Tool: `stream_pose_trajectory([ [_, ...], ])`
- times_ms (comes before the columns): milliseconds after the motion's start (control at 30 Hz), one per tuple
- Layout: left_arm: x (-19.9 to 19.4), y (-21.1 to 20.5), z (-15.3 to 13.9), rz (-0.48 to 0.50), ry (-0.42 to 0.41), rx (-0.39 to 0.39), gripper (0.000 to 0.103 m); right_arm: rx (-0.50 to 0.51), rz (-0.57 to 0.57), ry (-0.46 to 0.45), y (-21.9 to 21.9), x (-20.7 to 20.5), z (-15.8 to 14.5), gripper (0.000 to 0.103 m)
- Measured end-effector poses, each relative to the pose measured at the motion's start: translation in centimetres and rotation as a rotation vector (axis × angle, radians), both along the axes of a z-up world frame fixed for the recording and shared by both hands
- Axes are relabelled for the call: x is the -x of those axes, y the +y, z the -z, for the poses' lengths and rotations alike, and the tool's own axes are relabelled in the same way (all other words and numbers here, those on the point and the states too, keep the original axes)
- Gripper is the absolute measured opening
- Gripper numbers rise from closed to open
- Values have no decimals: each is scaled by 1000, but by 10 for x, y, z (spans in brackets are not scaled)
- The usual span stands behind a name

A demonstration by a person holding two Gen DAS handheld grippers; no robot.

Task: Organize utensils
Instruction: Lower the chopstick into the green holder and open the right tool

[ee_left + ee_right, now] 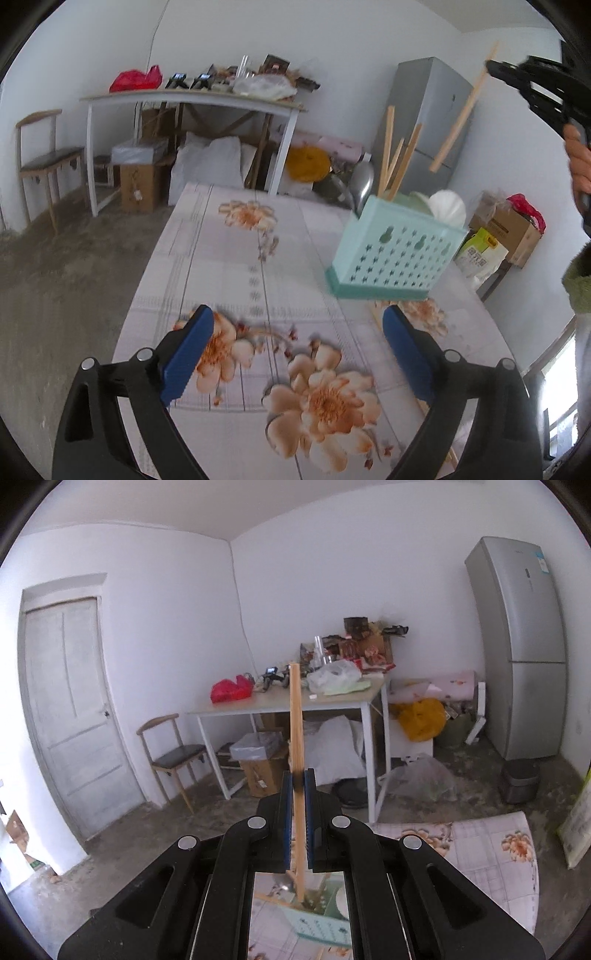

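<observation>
one chopstick point(296, 738) pinched in the right gripper point(299, 786); left gripper point(297, 334) gapes empty, seemingly above the table point(229, 266)

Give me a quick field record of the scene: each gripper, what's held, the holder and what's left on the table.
left gripper: jaws open, nothing between them, low over the table
right gripper: jaws shut on a chopstick, raised above the holder
holder: teal, upright on the table, far right
in holder: chopsticks, a metal spoon, white spoon
left on table: one chopstick beside the left gripper's right finger
</observation>
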State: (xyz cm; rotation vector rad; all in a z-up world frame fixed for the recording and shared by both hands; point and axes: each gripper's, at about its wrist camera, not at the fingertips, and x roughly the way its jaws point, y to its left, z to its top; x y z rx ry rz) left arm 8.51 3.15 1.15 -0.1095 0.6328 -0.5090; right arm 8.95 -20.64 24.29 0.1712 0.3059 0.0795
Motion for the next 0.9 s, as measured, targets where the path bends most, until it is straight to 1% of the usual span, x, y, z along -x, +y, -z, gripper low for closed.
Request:
stream_pose_trajectory([
  [133, 3, -1, 1, 4, -11, -17, 92, 0, 2, 61, 4, -25, 30, 4],
  [200, 4, -1, 1, 5, -19, -24, 93, 4, 4, 108, 7, -36, 52, 4],
  [267, 3, -1, 3, 3, -16, -28, 93, 44, 29, 166, 11, -44, 73, 5],
  [333, 1, -1, 5, 3, -9, -33, 94, 58, 25, 247, 12, -50, 92, 5],
  [367, 0, -2, 4, 3, -8, -35, 94, 63, 35, 262, 12, -48, 96, 5],
  [400, 0, -2, 6, 3, -6, -37, 94, 72, 50, 273, 10, -44, 99, 6],
  [433, -1, -2, 7, 3, -4, -41, 94, 75, 62, 277, 6, -39, 98, 11],
  [467, -1, -2, 8, 3, -3, -42, 94, 70, 74, 274, 3, -35, 96, 19],
  [533, -2, -2, 10, 3, 3, -43, 95, 44, 108, 254, -6, -21, 89, 30],
  [567, -4, -3, 12, 3, 9, -44, 95, 37, 122, 239, -10, -15, 85, 32],
  [633, -6, -5, 15, 3, 19, -46, 95, 24, 156, 212, -19, 2, 78, 34],
  [667, -7, -6, 17, 4, 26, -49, 95, 6, 174, 196, -25, 18, 75, 34],
  [767, -11, -11, 21, 4, 40, -68, 95, -44, 184, 190, -29, 45, 83, 34],
  [833, -12, -14, 23, 4, 48, -84, 95, -92, 165, 224, -27, 60, 100, 34],
  [900, -14, -17, 27, 3, 60, -97, 95, -137, 117, 331, -16, 65, 137, 34],
])
